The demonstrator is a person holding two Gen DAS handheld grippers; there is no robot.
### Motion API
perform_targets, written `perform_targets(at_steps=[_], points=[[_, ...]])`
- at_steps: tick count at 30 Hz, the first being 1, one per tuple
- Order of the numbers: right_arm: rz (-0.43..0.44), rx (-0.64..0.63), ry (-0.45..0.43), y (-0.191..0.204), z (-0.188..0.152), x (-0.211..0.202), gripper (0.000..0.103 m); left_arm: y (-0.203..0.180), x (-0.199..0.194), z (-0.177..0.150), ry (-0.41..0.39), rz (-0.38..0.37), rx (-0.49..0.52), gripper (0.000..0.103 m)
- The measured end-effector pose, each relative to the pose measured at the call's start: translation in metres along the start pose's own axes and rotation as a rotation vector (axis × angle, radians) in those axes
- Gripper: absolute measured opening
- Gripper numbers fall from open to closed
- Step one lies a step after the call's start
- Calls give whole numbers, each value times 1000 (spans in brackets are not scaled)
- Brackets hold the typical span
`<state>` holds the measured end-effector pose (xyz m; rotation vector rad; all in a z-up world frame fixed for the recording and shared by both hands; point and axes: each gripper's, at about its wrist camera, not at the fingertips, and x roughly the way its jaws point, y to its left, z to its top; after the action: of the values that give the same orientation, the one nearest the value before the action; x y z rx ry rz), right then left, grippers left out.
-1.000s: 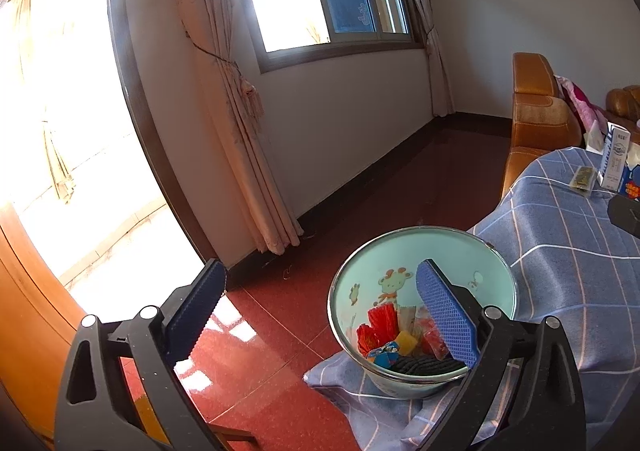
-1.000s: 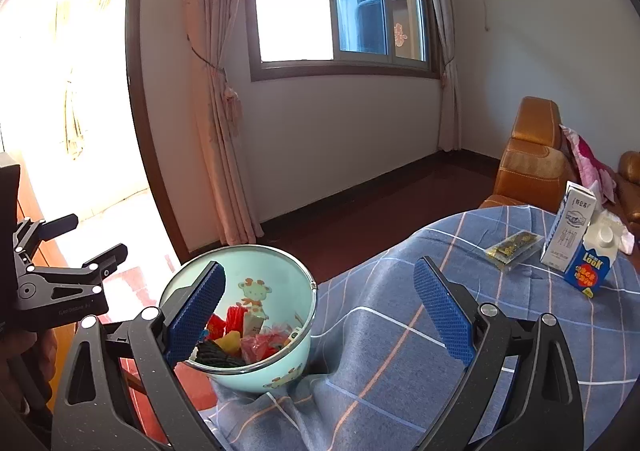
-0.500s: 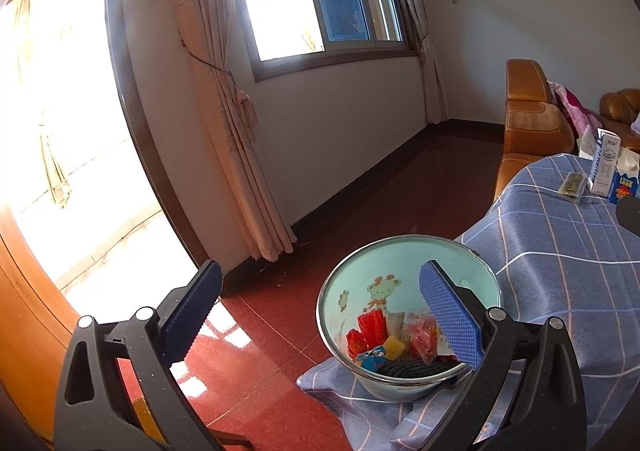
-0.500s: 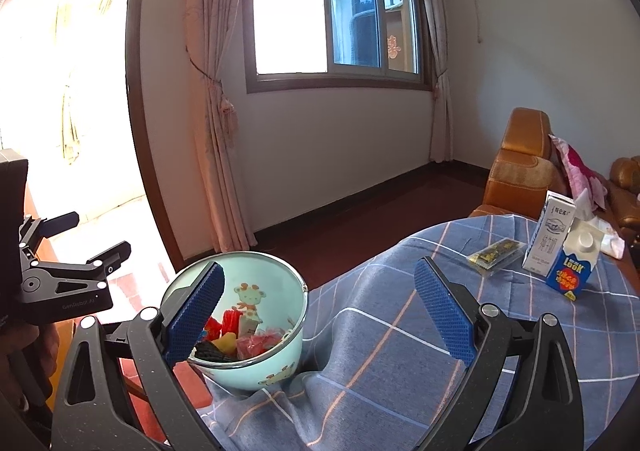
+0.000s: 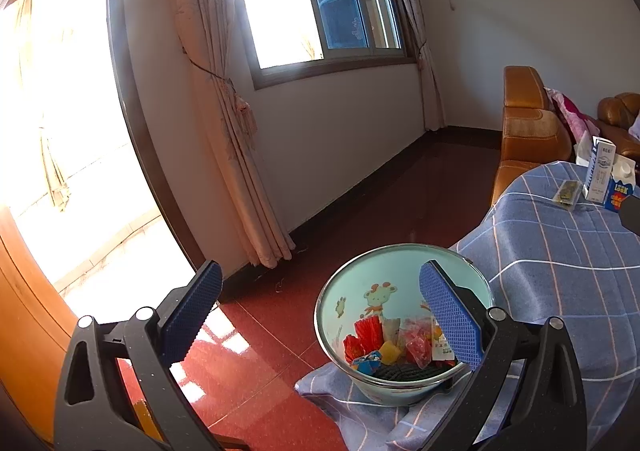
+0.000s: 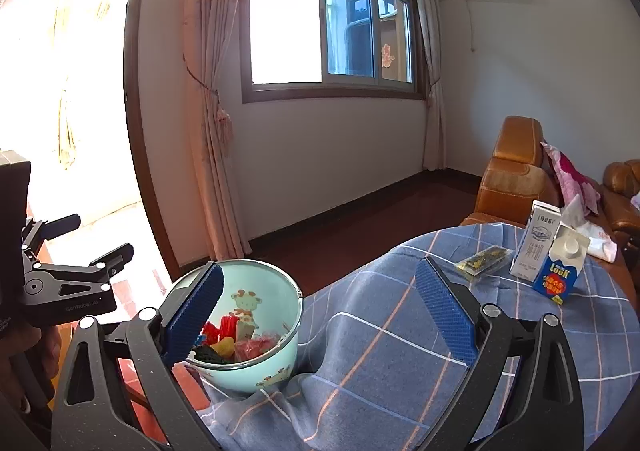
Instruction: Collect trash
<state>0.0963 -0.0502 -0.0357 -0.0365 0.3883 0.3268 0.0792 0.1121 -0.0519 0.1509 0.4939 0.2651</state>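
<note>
Counter (image 6: 400,351): blue plaid cloth cover. Sofa (image 6: 516,175): orange, behind counter.
Bucket (image 6: 280,347): pale green, giraffe print, near counter edge, holds wrappers (image 5: 416,343).
Left gripper (image 5: 320,315): fingers released, empty.
Right gripper (image 6: 320,315): fingers released, empty.
White carton (image 6: 536,247), blue carton (image 6: 560,271): upright, side by side, far side of counter.
Clear packet (image 6: 484,259): flat, just beside white carton.

A pale green enamel basin (image 5: 404,291) with a cartoon giraffe inside sits upright at the edge of the blue checked cloth, holding crumpled wrappers (image 5: 396,345) — red, yellow, clear. Well apart on the cloth stand a white carton (image 6: 535,245) and a blue carton (image 6: 562,269), touching — a small green packet (image 6: 482,260) just beside them.
</note>
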Motion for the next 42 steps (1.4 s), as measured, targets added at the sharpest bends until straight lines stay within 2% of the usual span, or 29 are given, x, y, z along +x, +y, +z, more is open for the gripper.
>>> perform_targets(at_steps=[20,42], points=[[-10,-2,-10,0,-1,-3,95,2,5,0,21,-5,-22,97],[-26,-2,-9,-2,-3,-4,96,-7,7,-3,38,-28,-2,97]])
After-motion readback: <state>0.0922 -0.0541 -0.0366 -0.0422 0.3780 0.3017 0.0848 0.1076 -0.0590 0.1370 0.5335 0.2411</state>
